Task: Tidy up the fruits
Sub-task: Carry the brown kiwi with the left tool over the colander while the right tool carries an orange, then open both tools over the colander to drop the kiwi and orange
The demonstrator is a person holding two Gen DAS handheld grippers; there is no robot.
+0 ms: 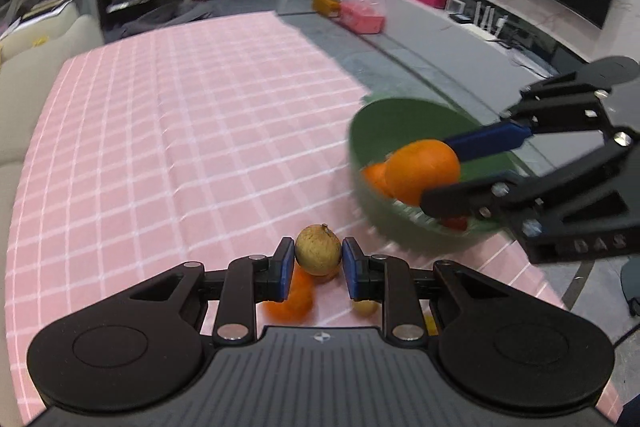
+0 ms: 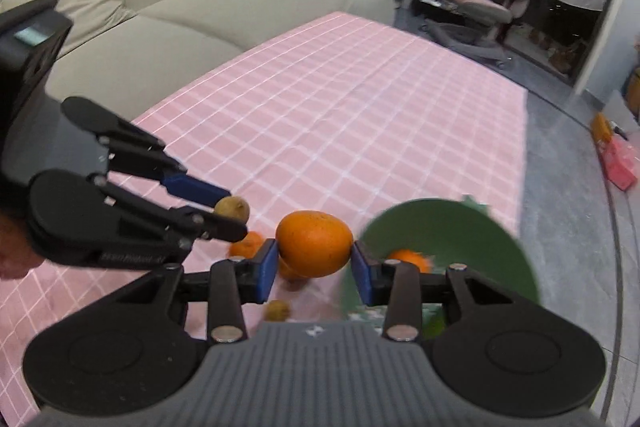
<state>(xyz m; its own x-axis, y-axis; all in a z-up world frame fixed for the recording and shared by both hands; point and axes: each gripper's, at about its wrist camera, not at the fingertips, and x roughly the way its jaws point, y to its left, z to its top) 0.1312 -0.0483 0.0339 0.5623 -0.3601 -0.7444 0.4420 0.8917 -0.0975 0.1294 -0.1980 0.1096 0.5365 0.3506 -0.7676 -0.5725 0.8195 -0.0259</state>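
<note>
My left gripper is shut on a small tan-brown round fruit, held above the pink checked tablecloth. Seen from the right wrist, that left gripper pinches the brown fruit at the left. My right gripper is shut on a large orange, lifted beside the green bowl. From the left wrist the right gripper holds the orange over the green bowl, which contains another orange.
On the cloth below lie an orange, a second orange and a small brown fruit. A beige sofa borders the table's far side. Grey floor and a TV shelf lie past the bowl's side.
</note>
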